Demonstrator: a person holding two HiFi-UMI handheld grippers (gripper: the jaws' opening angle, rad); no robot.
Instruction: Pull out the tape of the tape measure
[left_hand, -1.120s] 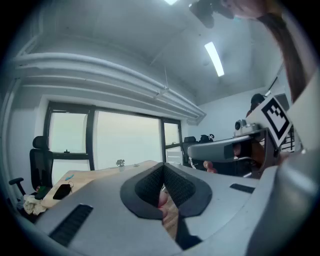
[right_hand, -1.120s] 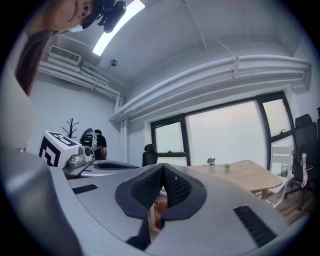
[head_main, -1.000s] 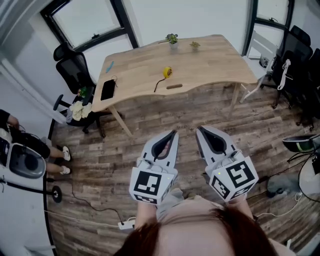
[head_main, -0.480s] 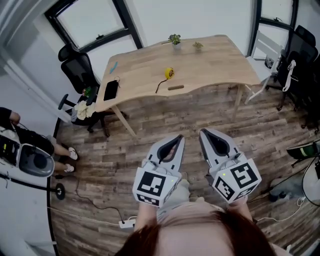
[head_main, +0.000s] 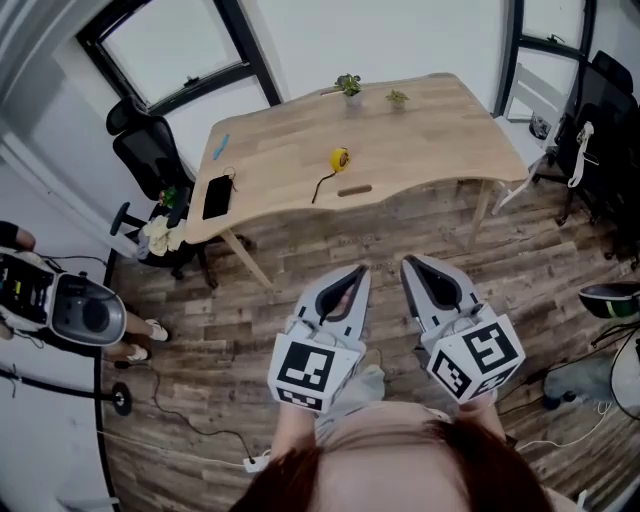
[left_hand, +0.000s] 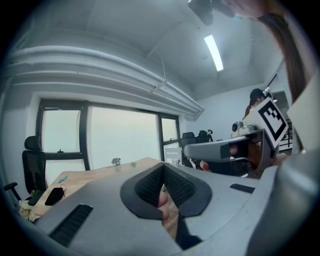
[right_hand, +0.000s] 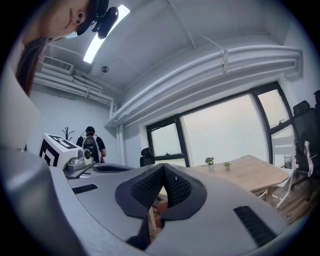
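pale wooden bench (head_main: 430, 130): stands well ahead of you, under the window. yellow round tape measure (head_main: 340, 158): lies on the bench, near its middle, untouched. black phone (head_main: 216, 197): lies at the bench's left end. your left claw (head_main: 350, 272): clenched, empty, held well short of the bench. your right claw (head_main: 412, 264): clenched, empty, likewise well short of the bench.

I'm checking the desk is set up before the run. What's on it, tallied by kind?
Small potted plants: 2
Yellow tape measure: 1
Black phone: 1
Blue pen-like item: 1
Total: 5
Brown oblong by the front edge left out: possibly a slot in the desk.
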